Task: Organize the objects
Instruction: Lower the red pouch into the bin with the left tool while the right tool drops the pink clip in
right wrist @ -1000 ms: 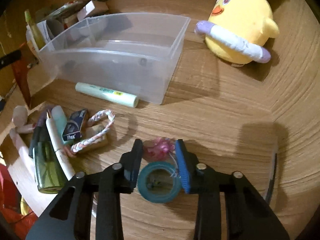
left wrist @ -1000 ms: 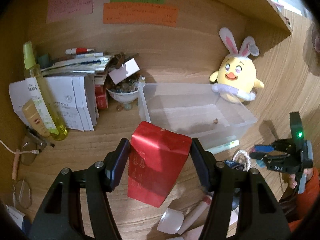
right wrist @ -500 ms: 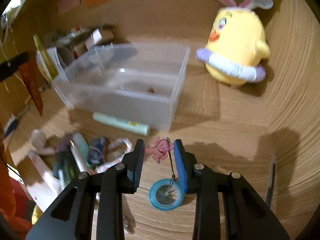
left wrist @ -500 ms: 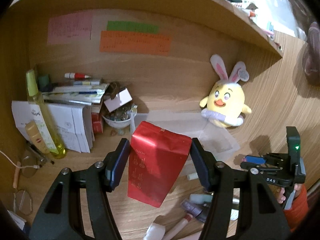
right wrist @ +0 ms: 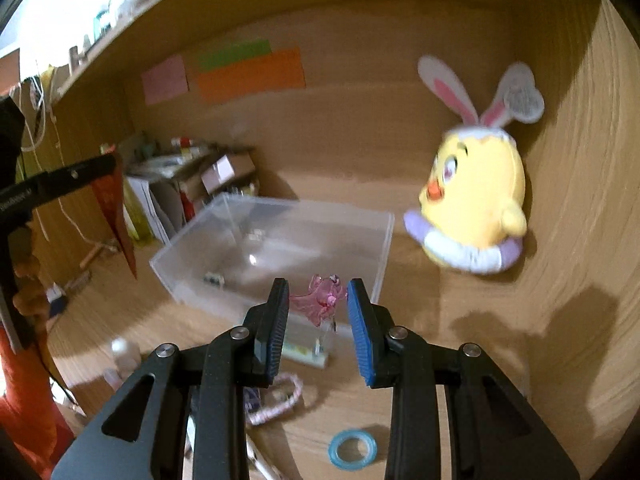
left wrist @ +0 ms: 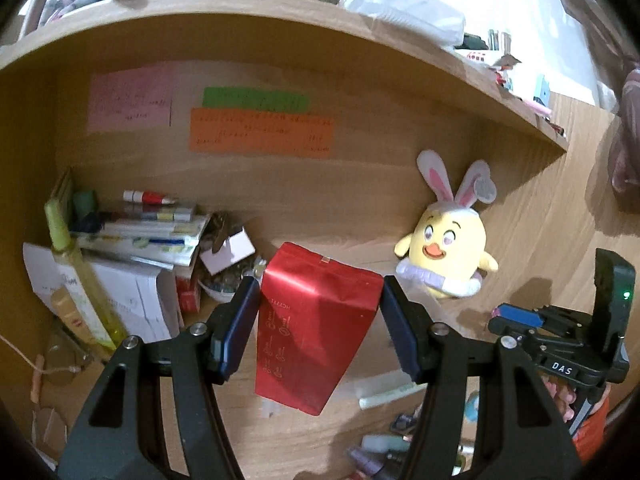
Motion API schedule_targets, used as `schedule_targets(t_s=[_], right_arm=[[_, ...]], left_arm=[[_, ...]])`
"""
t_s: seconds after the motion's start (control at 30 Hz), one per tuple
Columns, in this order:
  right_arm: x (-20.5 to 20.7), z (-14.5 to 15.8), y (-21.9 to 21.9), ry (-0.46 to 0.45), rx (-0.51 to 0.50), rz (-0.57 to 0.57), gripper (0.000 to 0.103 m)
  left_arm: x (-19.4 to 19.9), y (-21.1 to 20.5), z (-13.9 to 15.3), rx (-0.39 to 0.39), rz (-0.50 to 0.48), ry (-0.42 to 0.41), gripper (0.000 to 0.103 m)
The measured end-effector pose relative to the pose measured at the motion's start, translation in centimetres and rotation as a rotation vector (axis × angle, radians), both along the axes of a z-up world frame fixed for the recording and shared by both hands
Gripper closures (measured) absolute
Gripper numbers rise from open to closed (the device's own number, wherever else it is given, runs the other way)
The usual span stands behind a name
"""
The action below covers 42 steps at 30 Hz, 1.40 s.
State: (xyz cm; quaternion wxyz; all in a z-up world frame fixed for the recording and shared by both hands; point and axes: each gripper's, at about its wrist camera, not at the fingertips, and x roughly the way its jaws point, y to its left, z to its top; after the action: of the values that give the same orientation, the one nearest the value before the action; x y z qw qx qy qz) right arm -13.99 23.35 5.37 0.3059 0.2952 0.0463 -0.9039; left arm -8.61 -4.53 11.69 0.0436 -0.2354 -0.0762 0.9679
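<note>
My left gripper is shut on a red foil pouch and holds it in the air in front of the desk's back wall. My right gripper is shut on a small pink charm, lifted above the near wall of a clear plastic bin. A blue tape ring lies on the desk below the right gripper. The right gripper also shows in the left wrist view, at the right. The red pouch shows at the left in the right wrist view.
A yellow bunny-eared plush sits at the back right. Papers, pens and a yellow bottle crowd the back left corner. A green tube, a braided loop and small cosmetics lie in front of the bin. A shelf overhangs.
Both grippers have risen from the desk. The right one lifted the pink charm, and the blue tape ring now lies on the desk. The left one raised the red pouch.
</note>
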Motion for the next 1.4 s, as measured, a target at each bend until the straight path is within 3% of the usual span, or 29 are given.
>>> schedule_targets(t_s=[0.37,0.53,0.9,1.17,1.4], right_arm=[[-2.6,2.2,-2.3,0.047,-0.042,0.015,0.076],[-3.8,0.5,-3.8,0.002,-0.019,0.036,0.076],[-6.0,-4.6,-7.0,-0.126,0.053,0.089,0.076],[-8.2,-7.1,-7.5,-0.197,0.077,0.060,0.076],[-8.2,-7.7,-7.8,-0.170,0.128,0.043,0.075]], left_arm=[[-3.1,1.0,-0.6,-0.013,0.014,0.002,0.042],[-5.2,1.8,-2.1,-0.055,0.022,-0.038,0.042],[-9.3,3.4,-7.7,-0.125,0.017,-0.223,0.042],[-10.2,4.4,-8.8,-0.162,0.001,-0.234,0.041],[-11.2,4.8,-10.4,-0.157,-0.033,-0.295,0.041]])
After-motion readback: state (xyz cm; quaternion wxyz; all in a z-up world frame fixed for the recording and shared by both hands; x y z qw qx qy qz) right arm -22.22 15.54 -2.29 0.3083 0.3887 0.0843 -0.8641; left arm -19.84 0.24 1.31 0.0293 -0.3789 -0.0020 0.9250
